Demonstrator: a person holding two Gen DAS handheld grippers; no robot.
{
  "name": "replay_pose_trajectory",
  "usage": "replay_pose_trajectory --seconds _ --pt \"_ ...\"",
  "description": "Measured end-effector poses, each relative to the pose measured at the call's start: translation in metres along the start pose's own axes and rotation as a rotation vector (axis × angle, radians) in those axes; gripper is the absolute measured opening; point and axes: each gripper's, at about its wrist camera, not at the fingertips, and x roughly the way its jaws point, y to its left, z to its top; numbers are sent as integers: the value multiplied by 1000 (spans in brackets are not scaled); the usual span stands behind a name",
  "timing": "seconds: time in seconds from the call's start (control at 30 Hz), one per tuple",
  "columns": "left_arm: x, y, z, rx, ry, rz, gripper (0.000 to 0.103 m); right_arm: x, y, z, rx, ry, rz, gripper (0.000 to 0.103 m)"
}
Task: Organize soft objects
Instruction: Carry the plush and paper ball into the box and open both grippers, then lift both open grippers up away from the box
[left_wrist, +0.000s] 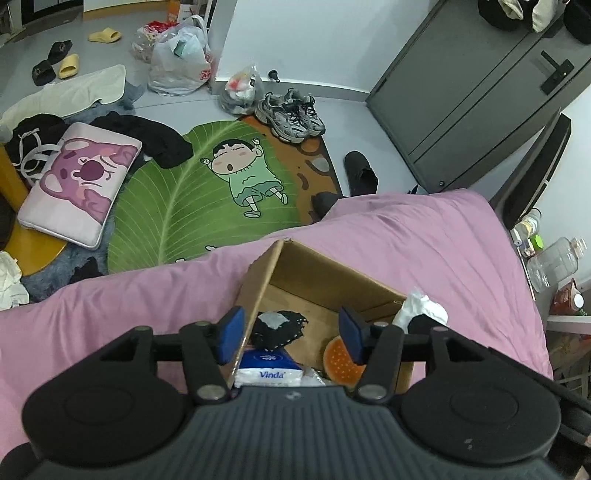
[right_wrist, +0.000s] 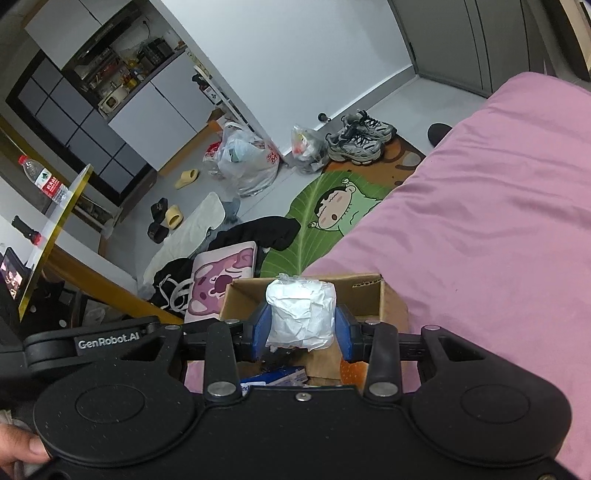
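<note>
Hovering over an open brown cardboard box (left_wrist: 321, 284) that sits on the pink bedsheet (left_wrist: 424, 240), the left gripper (left_wrist: 293, 336) has its blue pads spread apart with nothing pressed between them; its left pad hangs outside the box's raised flap, the right one over the inside. Inside the box lie a blue-and-white Vinda tissue pack (left_wrist: 271, 365), a black knitted piece with a pale patch (left_wrist: 279, 328), and an orange round sponge-like pad (left_wrist: 341, 360). The right gripper (right_wrist: 301, 321) clamps a crumpled white paper-wrapped roll (right_wrist: 301, 314) between its blue pads, holding it above the same box; that roll also shows at the box's right edge in the left wrist view. A thumb (right_wrist: 22, 448) rests at the right gripper's lower left corner. Beyond the bed, on the grey floor, lie a green leaf-shaped cartoon rug (left_wrist: 192, 192), a pink bear-print cushion (left_wrist: 79, 184), black clothes (left_wrist: 147, 138), grey running shoes (left_wrist: 291, 114) and white plastic bags (left_wrist: 181, 59).
</note>
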Motion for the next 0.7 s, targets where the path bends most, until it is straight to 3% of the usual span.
replay_pose_trajectory --seconds 0.03,0.1,0.13,0.27,0.37,0.7 --pt "0 0 0 0 2 4 55 0 -2 0 7 0 18 41" --pt "-2 2 -1 -4 5 7 55 0 -3 0 19 4 28 55" --pt "-4 3 -2 -4 7 8 56 -2 -4 -1 24 -1 22 57" --pt "-12 2 -5 3 -7 18 75 -10 -2 -2 25 -10 17 60" --pt "-20 0 -6 5 -29 47 84 -18 1 -4 7 -24 8 66" --pt "-37 -17 -24 57 -14 76 87 -42 4 -11 -45 -37 -8 84"
